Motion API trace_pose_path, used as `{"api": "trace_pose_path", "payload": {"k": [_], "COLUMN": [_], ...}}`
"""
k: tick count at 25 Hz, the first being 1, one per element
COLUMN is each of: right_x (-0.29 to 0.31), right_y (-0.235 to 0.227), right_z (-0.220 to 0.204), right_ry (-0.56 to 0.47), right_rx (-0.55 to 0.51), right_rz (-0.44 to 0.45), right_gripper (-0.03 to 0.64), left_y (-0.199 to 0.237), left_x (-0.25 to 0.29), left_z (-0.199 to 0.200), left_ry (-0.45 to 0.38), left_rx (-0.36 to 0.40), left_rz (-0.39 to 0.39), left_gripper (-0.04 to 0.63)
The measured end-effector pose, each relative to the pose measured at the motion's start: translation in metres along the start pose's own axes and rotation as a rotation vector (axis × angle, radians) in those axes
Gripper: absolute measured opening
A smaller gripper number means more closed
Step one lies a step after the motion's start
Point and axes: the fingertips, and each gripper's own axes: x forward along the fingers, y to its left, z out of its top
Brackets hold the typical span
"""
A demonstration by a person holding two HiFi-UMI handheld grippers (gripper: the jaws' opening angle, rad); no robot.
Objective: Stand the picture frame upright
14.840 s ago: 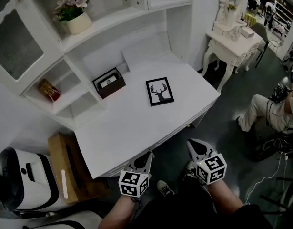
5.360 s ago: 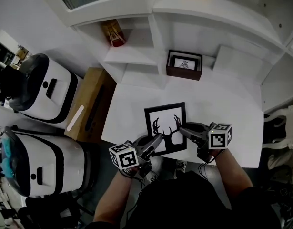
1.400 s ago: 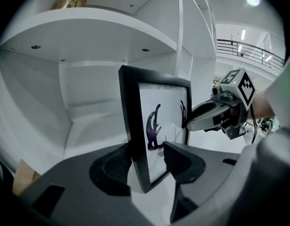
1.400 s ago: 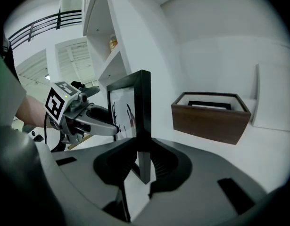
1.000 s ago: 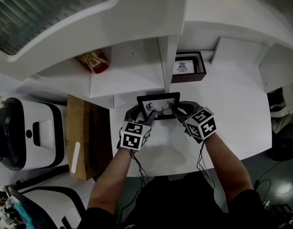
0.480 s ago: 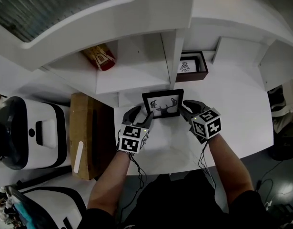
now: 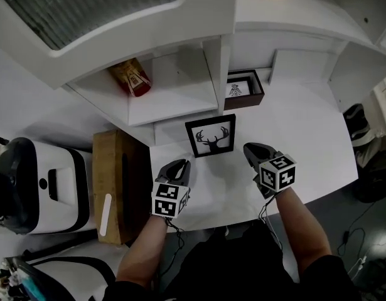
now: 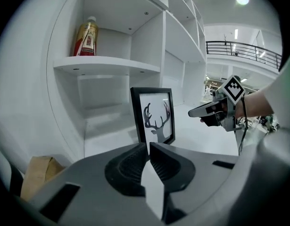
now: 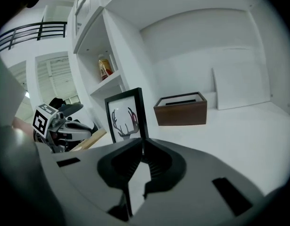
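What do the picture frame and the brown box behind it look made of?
Picture frame: thin black border with a dull sheen, likely painted wood or plastic. Brown box: flat dark-brown walls, even matte colour, probably wood or veneer.

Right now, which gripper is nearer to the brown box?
Right. The right gripper is directly in front of the brown box; the left gripper is farther away, on the other side of the upright picture frame.

The picture frame stands upright on the desk. A box sits behind it, slightly to the right. A bottle is on a shelf above and to the left. A carton stands left of the desk.
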Motion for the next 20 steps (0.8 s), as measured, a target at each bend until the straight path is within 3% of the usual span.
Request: {"api": "trace_pose_path", "payload": {"k": [9, 20], "right_x": [-0.050, -0.127], "right_y": [0.019, 0.030], "right_z": [-0.011, -0.034], "right_ry": [-0.025, -0.035], "right_rx": [-0.015, -0.071], "right_rz": [-0.028, -0.028], "right_gripper": [0.009, 0.005], "left_y": [-0.033, -0.128], "left_x": [-0.027, -0.059], "left_z": [-0.002, -0.010], "left_ry": [-0.030, -0.050], "left_rx": [-0.031, -0.052], "left_rz": [-0.024, -0.029], "left_gripper": [0.006, 0.006]}}
